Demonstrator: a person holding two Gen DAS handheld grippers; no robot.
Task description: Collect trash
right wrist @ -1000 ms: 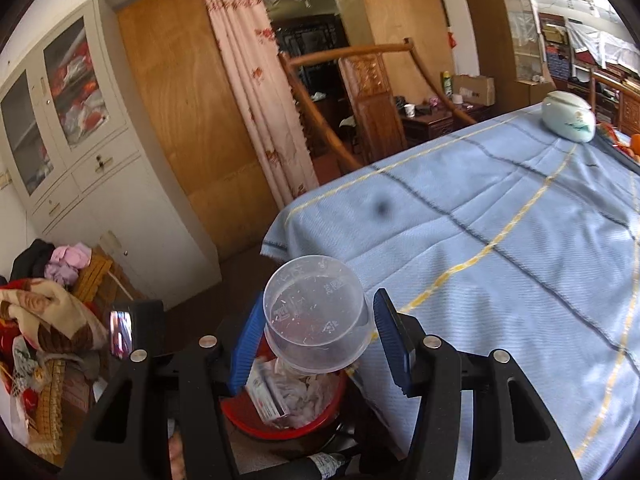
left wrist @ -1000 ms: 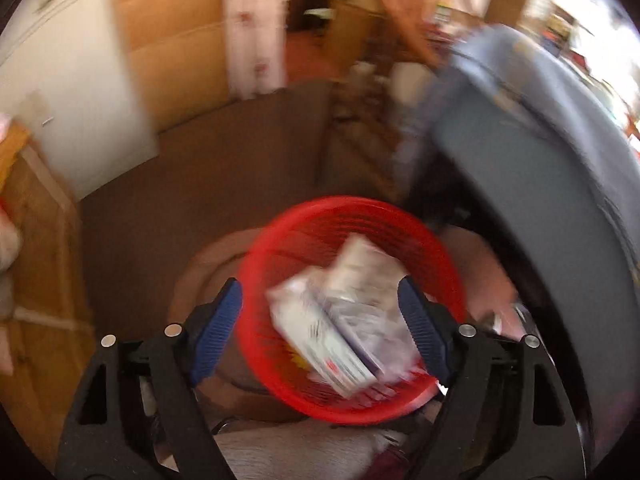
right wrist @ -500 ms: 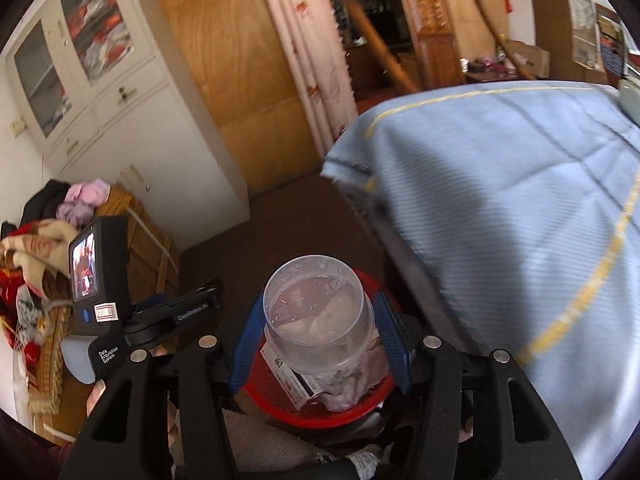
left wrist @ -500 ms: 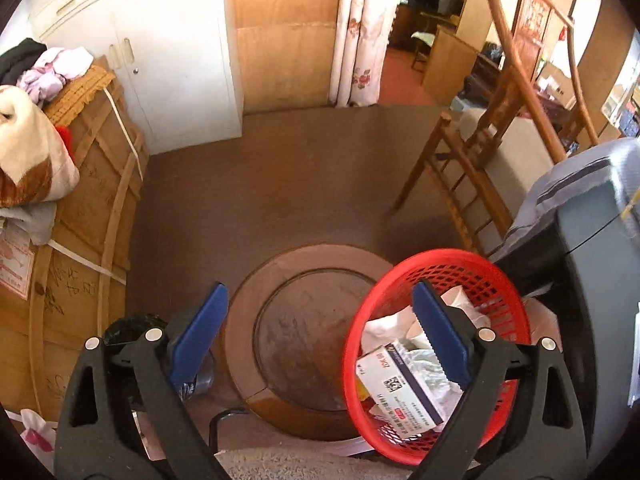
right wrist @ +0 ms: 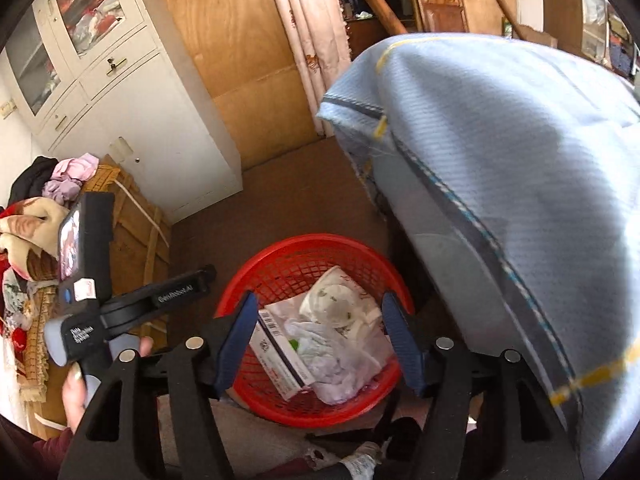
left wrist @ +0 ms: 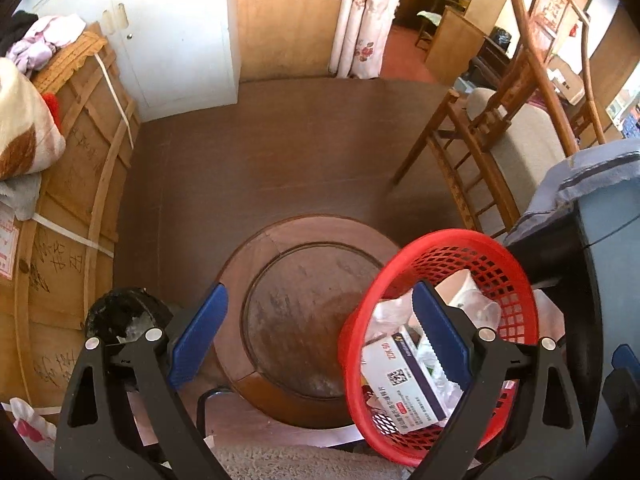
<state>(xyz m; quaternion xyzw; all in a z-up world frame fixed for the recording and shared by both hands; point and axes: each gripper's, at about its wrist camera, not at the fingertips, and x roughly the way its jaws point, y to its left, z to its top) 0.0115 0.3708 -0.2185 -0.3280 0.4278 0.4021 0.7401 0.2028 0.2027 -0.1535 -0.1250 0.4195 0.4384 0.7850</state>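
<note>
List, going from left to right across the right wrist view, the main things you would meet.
Left gripper with its phone, red basket of trash, blue cloth.

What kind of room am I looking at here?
Most likely a lived-in room of a home. A flowered curtain hangs at a doorway, a white cabinet stands by the wall, wooden chairs sit nearby, and a red basket of trash rests on the floor.

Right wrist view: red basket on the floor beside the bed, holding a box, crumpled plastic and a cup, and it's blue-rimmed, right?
Not blue-rimmed: the right wrist view shows the basket is red all over, rim included. The rest stands: box, crumpled plastic, cup.
</note>
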